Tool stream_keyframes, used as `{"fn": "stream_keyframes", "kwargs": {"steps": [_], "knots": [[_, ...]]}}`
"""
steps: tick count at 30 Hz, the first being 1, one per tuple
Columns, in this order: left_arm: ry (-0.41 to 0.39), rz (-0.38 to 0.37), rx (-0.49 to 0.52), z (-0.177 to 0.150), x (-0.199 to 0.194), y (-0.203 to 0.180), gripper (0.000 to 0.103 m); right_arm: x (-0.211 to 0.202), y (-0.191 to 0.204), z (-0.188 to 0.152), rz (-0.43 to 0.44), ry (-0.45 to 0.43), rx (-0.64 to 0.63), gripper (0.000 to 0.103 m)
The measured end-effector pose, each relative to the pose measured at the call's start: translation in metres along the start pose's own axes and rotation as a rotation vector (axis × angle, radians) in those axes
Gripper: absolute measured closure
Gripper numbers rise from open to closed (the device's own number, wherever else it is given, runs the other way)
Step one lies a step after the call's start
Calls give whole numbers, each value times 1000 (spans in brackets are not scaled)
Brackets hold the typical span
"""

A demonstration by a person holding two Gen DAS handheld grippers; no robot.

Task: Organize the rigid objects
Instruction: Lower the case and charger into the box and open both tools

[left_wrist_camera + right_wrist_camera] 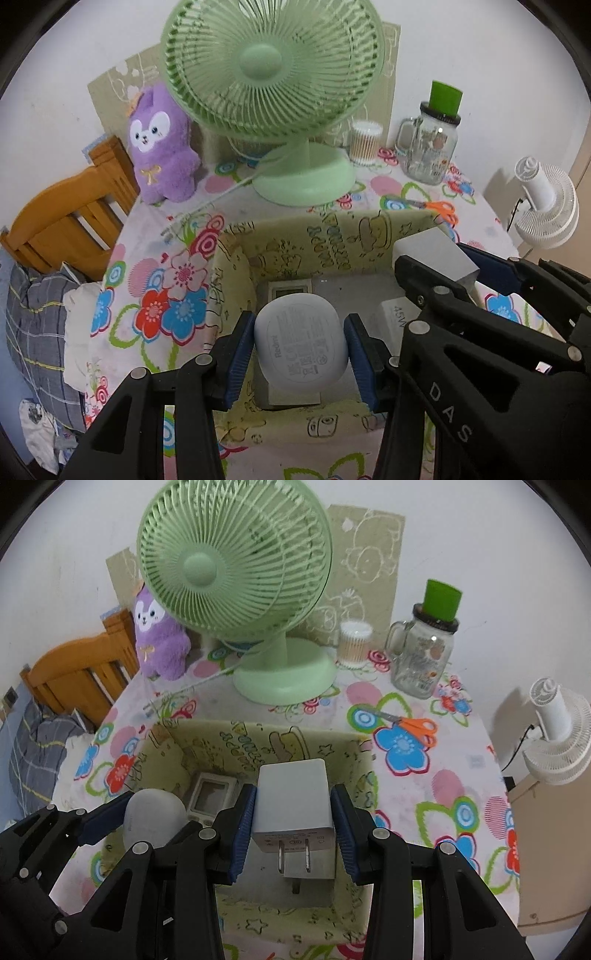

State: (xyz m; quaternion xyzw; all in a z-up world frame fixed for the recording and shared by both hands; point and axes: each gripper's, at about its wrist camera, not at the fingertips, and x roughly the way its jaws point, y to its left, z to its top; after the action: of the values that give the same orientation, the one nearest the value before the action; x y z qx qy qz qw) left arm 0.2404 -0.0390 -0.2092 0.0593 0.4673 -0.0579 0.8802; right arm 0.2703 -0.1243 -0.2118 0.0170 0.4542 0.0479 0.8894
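Left wrist: left gripper (pixel 300 352) pinching earbud case (pixel 301 341), right gripper (pixel 293 818) pinching charger (pixel 291 799), over near box (pixel 236 266); next, probably lowering, releasing.

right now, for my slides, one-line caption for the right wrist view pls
Right gripper holds a white plug adapter over the yellow cartoon-print box, beside the left gripper holding a rounded white case.

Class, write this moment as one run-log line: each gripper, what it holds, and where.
left gripper: shut on earbud case | right gripper: shut on charger | both above box | box already holds small items
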Motion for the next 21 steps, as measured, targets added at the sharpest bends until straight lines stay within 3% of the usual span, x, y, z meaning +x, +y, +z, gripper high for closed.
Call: {"fn": "stream_keyframes", "kwargs": {"steps": [7,14,18,21], "knots": [[49,-18,-19,-3,23,4,52,27,2,-3,30,37,-3,58],[77,-40,-4,-5,37,-1,51,41,-3,-6,-6,49,15,57],[58,-42,-6,-4,35,-2,51,40,-4,-6,-32,21,22,43],[59,-57,-15,-3,33,-1,51,40,-4,-4,-22,39,19,42]]}}
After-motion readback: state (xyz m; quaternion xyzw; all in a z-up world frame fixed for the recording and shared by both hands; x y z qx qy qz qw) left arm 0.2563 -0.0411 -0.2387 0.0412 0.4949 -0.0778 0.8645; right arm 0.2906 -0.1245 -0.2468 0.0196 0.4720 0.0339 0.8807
